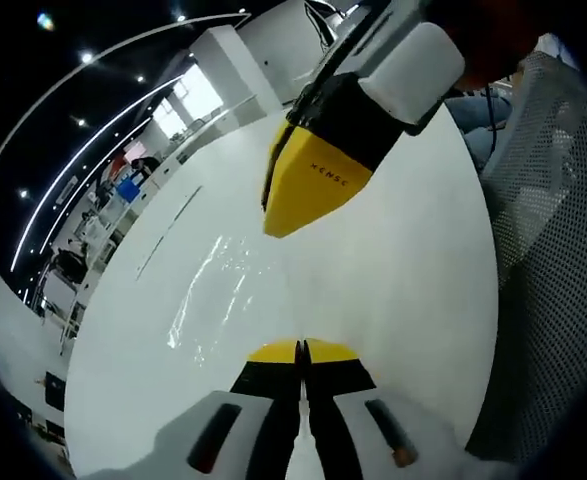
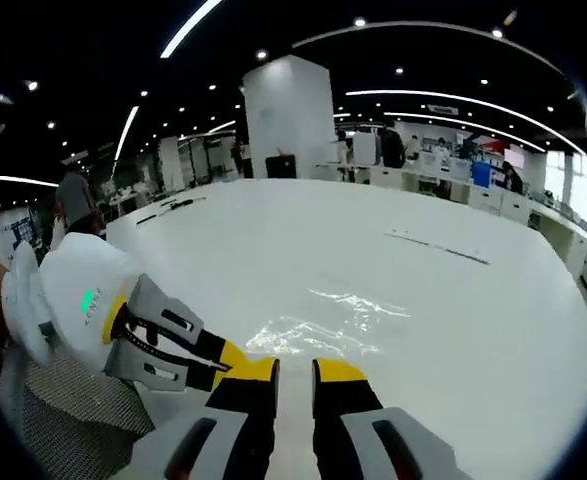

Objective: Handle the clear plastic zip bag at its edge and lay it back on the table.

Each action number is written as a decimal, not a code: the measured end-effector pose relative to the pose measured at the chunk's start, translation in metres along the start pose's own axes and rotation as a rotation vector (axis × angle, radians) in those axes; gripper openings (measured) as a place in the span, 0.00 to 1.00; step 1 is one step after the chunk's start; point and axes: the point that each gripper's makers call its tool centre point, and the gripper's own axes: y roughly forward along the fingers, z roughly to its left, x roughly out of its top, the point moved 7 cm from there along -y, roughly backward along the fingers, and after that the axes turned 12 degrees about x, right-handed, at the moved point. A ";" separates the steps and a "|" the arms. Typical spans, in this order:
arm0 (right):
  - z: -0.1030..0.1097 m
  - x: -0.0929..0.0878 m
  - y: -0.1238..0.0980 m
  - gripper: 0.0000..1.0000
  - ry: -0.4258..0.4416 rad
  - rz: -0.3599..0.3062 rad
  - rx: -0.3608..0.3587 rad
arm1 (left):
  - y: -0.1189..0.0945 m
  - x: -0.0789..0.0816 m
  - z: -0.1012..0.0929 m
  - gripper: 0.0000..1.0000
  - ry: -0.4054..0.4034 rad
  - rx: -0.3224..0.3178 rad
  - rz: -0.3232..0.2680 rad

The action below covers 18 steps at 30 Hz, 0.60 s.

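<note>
The clear plastic zip bag [image 1: 218,290] lies flat on the white table [image 1: 413,290], showing as shiny wrinkles. In the left gripper view my left gripper [image 1: 301,350] has its yellow tips pressed together, just right of the bag's near end, with nothing seen between them. The right gripper [image 1: 308,185] comes in from the top right and hovers above the table beyond the bag. In the right gripper view the bag [image 2: 323,325] lies just ahead of my right gripper [image 2: 295,372], whose jaws stand a narrow gap apart. The left gripper [image 2: 173,350] reaches in from the left beside it.
A grey mesh chair back [image 1: 548,200] stands at the table's edge, also seen as mesh [image 2: 63,405] at lower left. A thin dark strip [image 2: 438,245] lies farther out on the table. A person [image 2: 73,200] and office desks stand in the background.
</note>
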 end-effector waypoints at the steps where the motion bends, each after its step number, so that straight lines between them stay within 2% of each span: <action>1: 0.002 0.001 -0.001 0.12 -0.029 0.003 0.008 | 0.000 0.000 0.000 0.00 0.013 -0.004 0.002; 4: 0.005 0.005 0.000 0.19 -0.134 0.016 0.044 | 0.001 0.000 0.000 0.00 0.038 -0.011 0.006; 7: 0.005 0.001 0.005 0.27 -0.205 0.097 0.077 | 0.002 0.002 0.000 0.00 0.060 -0.016 0.004; 10: 0.001 -0.006 0.010 0.28 -0.283 0.181 0.115 | 0.000 0.003 -0.001 0.00 0.086 -0.023 0.003; 12: -0.002 -0.011 0.013 0.27 -0.305 0.213 0.131 | -0.002 0.004 -0.003 0.00 0.112 -0.040 0.002; 16: -0.007 -0.022 0.020 0.26 -0.293 0.217 0.174 | -0.007 0.005 -0.003 0.00 0.131 -0.047 0.004; 18: -0.006 -0.027 0.019 0.24 -0.309 0.239 0.189 | -0.010 0.005 -0.001 0.00 0.134 -0.050 -0.001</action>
